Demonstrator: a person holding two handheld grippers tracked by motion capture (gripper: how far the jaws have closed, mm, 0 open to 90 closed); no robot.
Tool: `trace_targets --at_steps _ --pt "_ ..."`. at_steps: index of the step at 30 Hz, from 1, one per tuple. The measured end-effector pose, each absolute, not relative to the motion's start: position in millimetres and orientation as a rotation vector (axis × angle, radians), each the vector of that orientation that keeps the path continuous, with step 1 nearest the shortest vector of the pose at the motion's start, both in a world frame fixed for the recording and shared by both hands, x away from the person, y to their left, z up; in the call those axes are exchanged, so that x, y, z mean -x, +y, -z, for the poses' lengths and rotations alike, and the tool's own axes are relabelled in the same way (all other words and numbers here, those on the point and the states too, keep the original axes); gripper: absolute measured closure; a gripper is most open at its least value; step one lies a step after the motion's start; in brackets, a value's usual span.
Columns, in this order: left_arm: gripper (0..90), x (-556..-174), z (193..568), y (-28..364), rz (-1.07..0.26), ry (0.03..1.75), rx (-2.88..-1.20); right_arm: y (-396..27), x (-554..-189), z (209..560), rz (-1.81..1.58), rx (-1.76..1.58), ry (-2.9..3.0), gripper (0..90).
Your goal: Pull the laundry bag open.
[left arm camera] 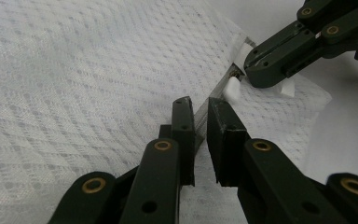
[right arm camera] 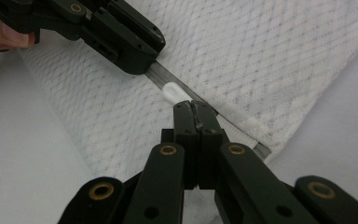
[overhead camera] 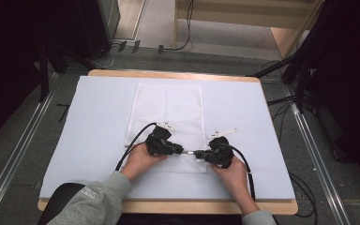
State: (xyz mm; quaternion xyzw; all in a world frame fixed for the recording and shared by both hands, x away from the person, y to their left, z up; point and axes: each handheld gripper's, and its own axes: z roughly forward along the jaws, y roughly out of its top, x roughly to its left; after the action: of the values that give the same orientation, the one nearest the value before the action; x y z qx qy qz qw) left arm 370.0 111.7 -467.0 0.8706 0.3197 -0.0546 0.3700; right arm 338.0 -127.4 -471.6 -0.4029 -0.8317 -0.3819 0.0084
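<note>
Pale blue mat [overhead camera: 93, 122] on wooden table [overhead camera: 168, 74] (cables [overhead camera: 286, 101] on floor).

The mesh bag [overhead camera: 168, 117] is white woven cloth, open-textured and matt, with a grey zip tape [right arm camera: 161, 74] and a smooth white plastic pull [right arm camera: 173, 91]. The bench [overhead camera: 98, 117] wears a smooth, matt, pale sheet over a light wood edge. The gripper jaws are matt black with brass-coloured rivets

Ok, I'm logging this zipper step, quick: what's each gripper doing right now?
Left gripper: slightly open, with the zipper strip between its jaws, not pinched.
Right gripper: shut on the white zipper pull.
</note>
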Motion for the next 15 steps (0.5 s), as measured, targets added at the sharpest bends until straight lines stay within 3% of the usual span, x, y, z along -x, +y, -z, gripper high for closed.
trace_targets --at_steps 12,15 --pt "69.8 -368.2 456.5 111.9 0.12 0.826 -2.199 -139.8 -337.8 465.7 1.225 1.309 -2.658 88.8" --pt "70.5 -368.7 454.8 108.3 0.121 0.818 -2.191 -139.6 -337.9 467.0 1.21 1.312 -2.679 88.7"
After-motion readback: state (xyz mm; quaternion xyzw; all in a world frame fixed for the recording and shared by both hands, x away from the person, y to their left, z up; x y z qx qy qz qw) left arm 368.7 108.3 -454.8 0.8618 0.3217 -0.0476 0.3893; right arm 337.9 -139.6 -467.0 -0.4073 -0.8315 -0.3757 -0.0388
